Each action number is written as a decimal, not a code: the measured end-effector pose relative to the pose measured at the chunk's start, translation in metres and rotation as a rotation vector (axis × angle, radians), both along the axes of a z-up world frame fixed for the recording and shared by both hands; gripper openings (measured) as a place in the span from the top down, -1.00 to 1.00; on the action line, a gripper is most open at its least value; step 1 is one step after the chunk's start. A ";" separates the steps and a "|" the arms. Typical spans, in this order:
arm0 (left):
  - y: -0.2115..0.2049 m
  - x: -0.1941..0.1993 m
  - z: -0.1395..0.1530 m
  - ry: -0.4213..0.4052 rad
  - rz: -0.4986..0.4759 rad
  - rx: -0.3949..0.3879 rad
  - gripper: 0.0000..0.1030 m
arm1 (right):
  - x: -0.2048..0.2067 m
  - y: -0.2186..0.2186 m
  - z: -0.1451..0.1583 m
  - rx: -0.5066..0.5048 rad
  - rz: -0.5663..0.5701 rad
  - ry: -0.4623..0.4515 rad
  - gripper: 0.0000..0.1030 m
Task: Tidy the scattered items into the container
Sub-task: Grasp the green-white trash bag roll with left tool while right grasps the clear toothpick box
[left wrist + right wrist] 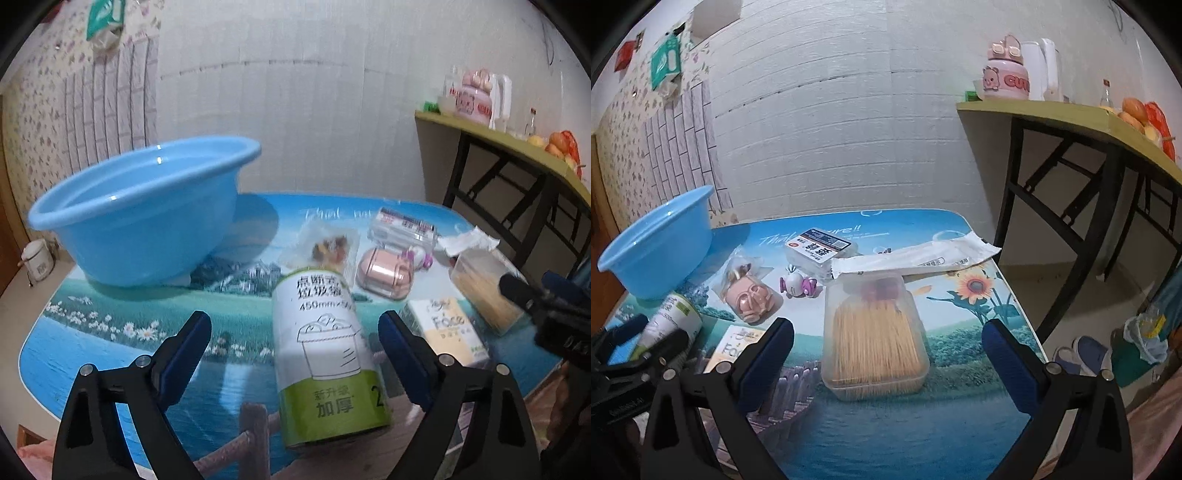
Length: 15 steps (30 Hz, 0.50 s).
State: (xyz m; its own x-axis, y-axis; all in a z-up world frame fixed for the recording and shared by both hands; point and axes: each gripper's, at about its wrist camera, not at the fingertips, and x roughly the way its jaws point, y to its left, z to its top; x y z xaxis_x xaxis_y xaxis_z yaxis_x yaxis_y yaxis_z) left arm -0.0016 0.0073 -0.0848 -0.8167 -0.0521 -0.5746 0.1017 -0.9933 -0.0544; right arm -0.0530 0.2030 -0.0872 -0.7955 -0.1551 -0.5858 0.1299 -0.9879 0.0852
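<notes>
The left gripper (pixel 295 339) tilts down toward the table (pixel 110 369), its jaws spread wide to either side of the bag roll (pixel 325 354), which lies on the table between the fingers with a gap on each side; neither pad touches it. The basin (pixel 136 218) sits beyond and left of the roll, well apart from it, and looks empty as far as its inside shows. The right gripper (pixel 886 350) also slants downward with its jaws wide, straddling the toothpick box (pixel 873 332) without contact. That box lies right of the roll, with the tissue pack (pixel 448 332) between them. Behind the roll lie a clear packet (pixel 328 247) and a pink clip (pixel 384 275); farther back right are a small toy (pixel 798 286), a labelled case (pixel 820 247) and a white wrapper (pixel 916 258) resting across the far end of the toothpick box.
</notes>
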 end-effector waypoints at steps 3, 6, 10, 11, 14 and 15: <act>0.003 0.002 -0.001 0.040 0.000 -0.001 -0.78 | -0.002 -0.002 -0.008 -0.004 0.012 0.009 -0.90; 0.006 0.002 -0.007 0.035 -0.012 0.009 -0.78 | -0.005 -0.002 -0.014 -0.016 0.029 0.007 -0.80; 0.009 0.005 -0.012 0.074 -0.004 0.003 -0.66 | -0.006 -0.003 -0.013 -0.025 0.043 0.038 -0.76; 0.011 0.005 -0.013 0.082 -0.005 -0.005 -0.66 | -0.007 -0.003 -0.013 -0.020 0.044 0.043 -0.76; 0.017 0.004 -0.015 0.103 -0.011 -0.040 -0.57 | -0.011 -0.008 -0.016 -0.011 0.057 0.034 -0.76; 0.018 0.004 -0.016 0.104 -0.015 -0.044 -0.55 | -0.013 -0.008 -0.016 -0.005 0.061 0.031 -0.76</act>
